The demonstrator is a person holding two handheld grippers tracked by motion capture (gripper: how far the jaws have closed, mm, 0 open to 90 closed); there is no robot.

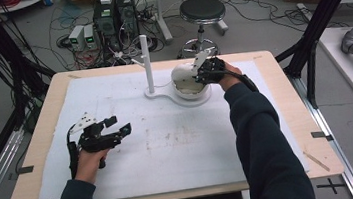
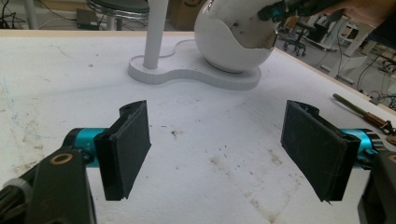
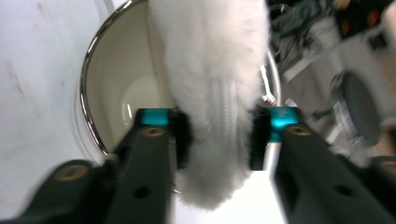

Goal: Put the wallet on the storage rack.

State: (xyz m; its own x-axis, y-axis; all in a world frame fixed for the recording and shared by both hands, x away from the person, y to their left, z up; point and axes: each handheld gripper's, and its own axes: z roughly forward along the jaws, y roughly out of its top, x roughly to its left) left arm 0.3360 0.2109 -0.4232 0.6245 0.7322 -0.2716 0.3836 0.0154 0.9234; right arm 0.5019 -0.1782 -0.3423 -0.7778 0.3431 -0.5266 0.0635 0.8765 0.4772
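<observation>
While the left gripper (image 1: pixel 117 127) rests wide open, the right gripper (image 3: pixel 219 135) holds a furry white piece (image 3: pixel 212 70) over the far egg-shaped bowl (image 1: pixel 185 81).

— Between the black jaws of the right gripper (image 3: pixel 218 135)?
— A white fluffy thing (image 3: pixel 212 84), hanging down the middle of the frame, a braided white cord along its centre, both pads against its sides.
— Behind it?
— A cream bowl (image 3: pixel 109 93) with a shiny metal rim, left of centre.
— Far right of the frame?
— Blurred; too unclear to name.
</observation>
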